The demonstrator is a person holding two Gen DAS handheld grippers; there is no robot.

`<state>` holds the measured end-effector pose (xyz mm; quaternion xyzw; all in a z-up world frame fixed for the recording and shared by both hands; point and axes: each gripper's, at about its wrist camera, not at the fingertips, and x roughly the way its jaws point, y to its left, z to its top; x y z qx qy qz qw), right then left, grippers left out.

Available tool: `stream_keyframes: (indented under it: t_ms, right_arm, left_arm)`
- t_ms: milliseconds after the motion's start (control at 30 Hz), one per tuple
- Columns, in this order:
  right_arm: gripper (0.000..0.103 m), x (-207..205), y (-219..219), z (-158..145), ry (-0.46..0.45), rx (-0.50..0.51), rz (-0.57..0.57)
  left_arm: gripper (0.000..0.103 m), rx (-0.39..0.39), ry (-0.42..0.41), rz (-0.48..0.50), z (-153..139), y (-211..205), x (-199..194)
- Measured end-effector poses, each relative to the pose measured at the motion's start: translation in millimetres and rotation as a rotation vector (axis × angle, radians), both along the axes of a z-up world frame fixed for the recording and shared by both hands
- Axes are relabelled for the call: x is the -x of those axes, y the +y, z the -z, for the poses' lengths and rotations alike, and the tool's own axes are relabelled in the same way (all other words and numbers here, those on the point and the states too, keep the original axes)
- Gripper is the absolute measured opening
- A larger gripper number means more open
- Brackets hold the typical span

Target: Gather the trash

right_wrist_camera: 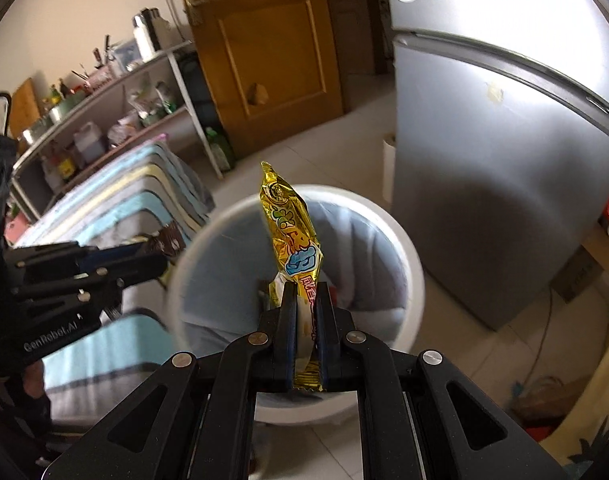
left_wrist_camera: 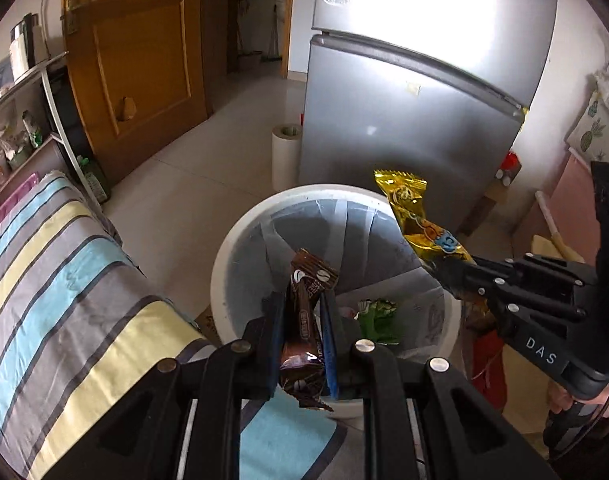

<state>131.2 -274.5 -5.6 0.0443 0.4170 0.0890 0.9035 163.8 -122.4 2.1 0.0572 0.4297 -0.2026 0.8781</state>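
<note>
Now both wrappers hang over the white bin (left_wrist_camera: 224, 276): the left claw (left_wrist_camera: 300, 312) pinches a brown wrapper (left_wrist_camera: 304, 308), the right claw (right_wrist_camera: 304, 300) a gold wrapper (right_wrist_camera: 290, 224). Best to bring each well inside the rim before letting go. Something green, probably trash, already lies inside. Around are a tiled floor (left_wrist_camera: 192, 184), a striped bed (left_wrist_camera: 64, 264) and a grey fridge (left_wrist_camera: 404, 120).

fridge (left_wrist_camera: 416, 112) | wooden door (left_wrist_camera: 132, 52) | striped cover (left_wrist_camera: 64, 264) | shelf (right_wrist_camera: 116, 104)
</note>
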Motion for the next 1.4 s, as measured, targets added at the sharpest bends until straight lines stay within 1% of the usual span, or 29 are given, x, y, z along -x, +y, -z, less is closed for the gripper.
stream_keyframes:
  t_ms: [133,267,567,633,733,767,833,900,933,1033,1133,1233,1333,1400]
  right_arm:
    - [0.009,-4,-7,13,0.038,0.007,0.014]
    - [0.009,-3,-15,24,0.061,0.011,0.028]
    - [0.009,-8,-15,34,0.093,0.034,0.04]
    - [0.01,-8,-14,34,0.091,0.038,0.044]
    - [0.014,-8,-13,33,0.09,0.032,0.049]
    - [0.015,-7,-13,33,0.087,0.034,0.053]
    - [0.021,-6,-12,33,0.085,0.034,0.056]
    - [0.024,-5,-12,32,0.084,0.028,0.054]
    - [0.026,-4,-12,32,0.08,0.027,0.054]
    - [0.031,-1,-12,29,0.068,0.024,0.067]
    - [0.035,7,-10,21,0.042,0.018,0.067]
    - [0.036,17,-6,10,0.0,0.032,0.078]
    - [0.036,30,-2,0,-0.034,0.024,0.093]
    - [0.036,41,4,-8,-0.064,0.029,0.097]
  left_arm:
    - [0.019,0.004,0.036,0.009,11,-8,-4]
    - [0.019,-0.01,0.045,0.013,16,-13,-6]
    - [0.02,-0.005,0.06,0.002,20,-10,-9]
    - [0.022,-0.003,0.063,-0.002,21,-10,-9]
    - [0.035,-0.011,0.055,-0.013,20,-8,-9]
    - [0.038,-0.006,0.055,-0.013,19,-7,-8]
    - [0.041,0.001,0.054,-0.013,18,-6,-8]
    - [0.05,-0.013,0.039,-0.02,16,-6,-5]
    - [0.052,-0.011,0.033,-0.022,14,-5,-4]
    - [0.054,0.005,0.025,-0.034,10,-1,0]
    - [0.057,0.009,-0.002,-0.049,3,3,8]
    - [0.06,0.033,-0.03,-0.063,-7,10,18]
    - [0.064,0.001,-0.097,-0.09,-17,15,32]
    - [0.066,0.019,-0.116,-0.098,-24,21,41]
